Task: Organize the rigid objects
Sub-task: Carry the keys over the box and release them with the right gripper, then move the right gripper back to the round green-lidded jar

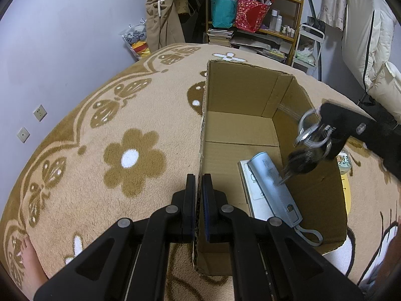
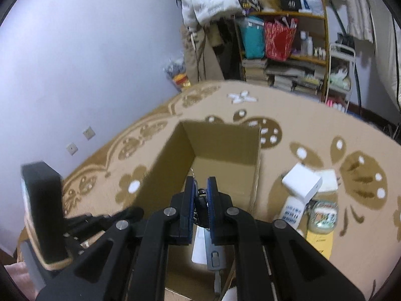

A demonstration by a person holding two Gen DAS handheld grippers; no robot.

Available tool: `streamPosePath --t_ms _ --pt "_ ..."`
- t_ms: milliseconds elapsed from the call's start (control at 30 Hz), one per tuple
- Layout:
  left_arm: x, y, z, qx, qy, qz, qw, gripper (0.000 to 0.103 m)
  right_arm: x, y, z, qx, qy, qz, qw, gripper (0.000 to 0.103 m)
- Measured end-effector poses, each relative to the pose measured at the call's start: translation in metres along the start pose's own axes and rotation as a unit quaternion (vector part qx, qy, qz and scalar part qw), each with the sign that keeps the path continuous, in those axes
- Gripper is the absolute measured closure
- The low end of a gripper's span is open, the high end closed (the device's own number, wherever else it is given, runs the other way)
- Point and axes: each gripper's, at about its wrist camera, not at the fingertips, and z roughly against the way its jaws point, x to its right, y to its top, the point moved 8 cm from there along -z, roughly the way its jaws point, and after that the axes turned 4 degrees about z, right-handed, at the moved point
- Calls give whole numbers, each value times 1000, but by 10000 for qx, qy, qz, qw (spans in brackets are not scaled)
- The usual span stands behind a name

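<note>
- A cardboard box (image 1: 240, 95) stands open on a tan flower-patterned carpet (image 1: 100, 130), its flaps up; every place below is given from this box.
- The left gripper (image 1: 199, 195) is clamped on the box's left wall near the near corner; one pad is outside the cardboard, the other inside, jaws narrow with only the wall between them.
- The right gripper (image 2: 200, 198) hangs above the box's interior, over its right side; its jaws are narrow and pinched on a bunch of keys (image 1: 309, 138); from the left wrist view the silver rings and dark key ends dangle over the box's floor, blurred.
- Inside the box, against the near right part of the floor, lie a grey-blue oblong device (image 1: 273, 188) with a loop strap and, just beside and partly under it, a flat white slab (image 1: 246, 190); what either is cannot be told.
- Outside the box, on the carpet to its right, sit a white cube-shaped block (image 2: 302, 184), a white printed package (image 2: 292, 212), a small round tin (image 2: 323, 217) and a yellow sheet (image 2: 318, 243); all are near one another and apart from the box wall.
- Beyond the box's far wall stands a wooden shelf (image 1: 298, 12) stacked with bags and books.
- A bare foot (image 1: 31, 260) rests on the carpet, well left of the box.
</note>
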Motion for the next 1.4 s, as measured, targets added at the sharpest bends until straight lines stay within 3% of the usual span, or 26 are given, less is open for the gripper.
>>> streamPosePath --t_ms 600,867,1000,1167,1233,1400 --pt "2 -1 0 -18 -8 -6 10000 98 5 -33 -34 -569 -97 11 9983 91" --pt "1 -1 0 -26 -2 -10 10000 98 11 -17 -15 -177 -64 -107 9998 90" --pt "2 -1 1 -29 -2 -14 10000 98 27 -9 -4 56 -152 -270 9995 67" --pt "2 -1 1 -32 -11 3 10000 98 48 0 11 251 -376 -210 9988 60" --pt "2 -1 1 -35 -11 1 10000 98 58 4 18 326 -670 -100 9972 40" --pt "1 -1 1 -34 -6 -5 10000 98 86 8 29 517 -1159 -104 9919 17"
